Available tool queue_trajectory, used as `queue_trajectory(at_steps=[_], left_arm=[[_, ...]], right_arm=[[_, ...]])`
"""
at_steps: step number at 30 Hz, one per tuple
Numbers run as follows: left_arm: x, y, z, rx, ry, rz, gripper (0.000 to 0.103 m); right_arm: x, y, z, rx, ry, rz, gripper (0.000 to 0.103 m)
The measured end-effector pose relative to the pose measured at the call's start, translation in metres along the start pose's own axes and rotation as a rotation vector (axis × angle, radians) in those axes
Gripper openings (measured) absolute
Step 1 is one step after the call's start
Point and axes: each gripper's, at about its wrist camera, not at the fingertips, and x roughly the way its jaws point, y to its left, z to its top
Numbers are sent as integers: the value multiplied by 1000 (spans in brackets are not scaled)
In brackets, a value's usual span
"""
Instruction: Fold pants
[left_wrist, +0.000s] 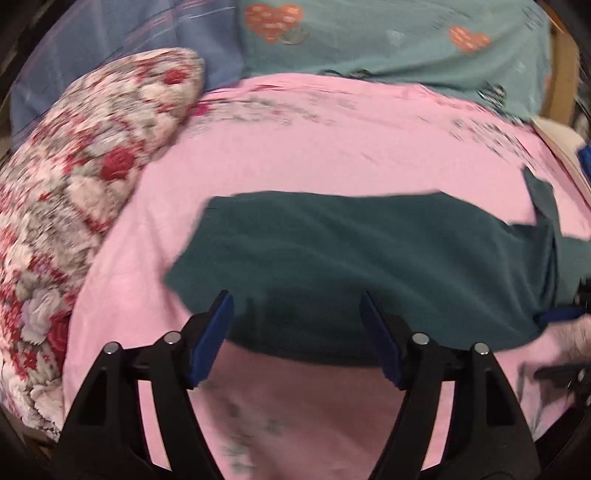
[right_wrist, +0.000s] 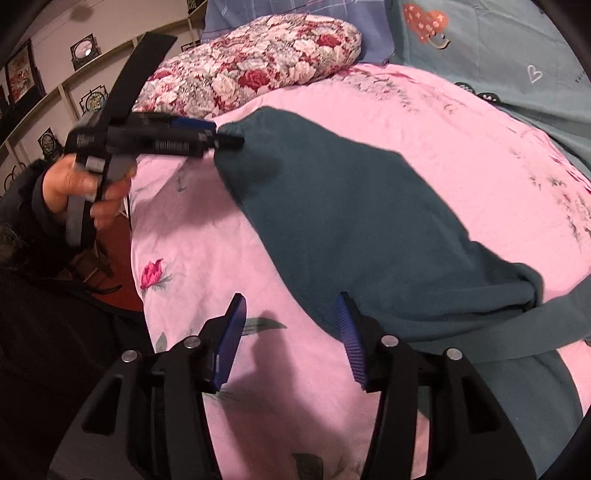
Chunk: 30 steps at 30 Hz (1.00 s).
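Note:
Dark teal pants (left_wrist: 351, 266) lie folded lengthwise on a pink bedsheet (left_wrist: 332, 147); they also show in the right wrist view (right_wrist: 351, 229). My left gripper (left_wrist: 295, 314) is open, its fingers spread just over the near edge of the pants. In the right wrist view the left gripper (right_wrist: 221, 136) sits at the hem end of the leg, touching the cloth. My right gripper (right_wrist: 291, 317) is open, its right finger (right_wrist: 351, 339) at the pants' near edge by the waist end. The right gripper's blue tip (left_wrist: 561, 315) shows at the pants' right end.
A floral pillow (left_wrist: 74, 184) lies at the left of the bed, also seen in the right wrist view (right_wrist: 258, 62). A grey-green heart-print cover (left_wrist: 388, 37) and a blue sheet (left_wrist: 129, 37) lie beyond. Shelves with framed ornaments (right_wrist: 85, 48) stand left of the bed.

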Motion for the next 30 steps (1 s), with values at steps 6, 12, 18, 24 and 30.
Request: queue_trajectory(at_steps=[6, 12, 18, 24, 30], left_arm=[[17, -32, -9, 83, 43, 15, 75], [-33, -97, -2, 196, -85, -196, 79], [-27, -186, -8, 371, -60, -340, 80], [-12, -215, -15, 455, -11, -331, 80], [3, -204, -10, 397, 28, -332, 81]], right_arm=[[-72, -68, 0, 162, -122, -260, 51], [-123, -220, -2, 601, -90, -456, 51], [-82, -299, 13, 806, 0, -502, 51], [-30, -327, 21, 789, 136, -657, 30], [-50, -337, 5, 830, 27, -538, 2]])
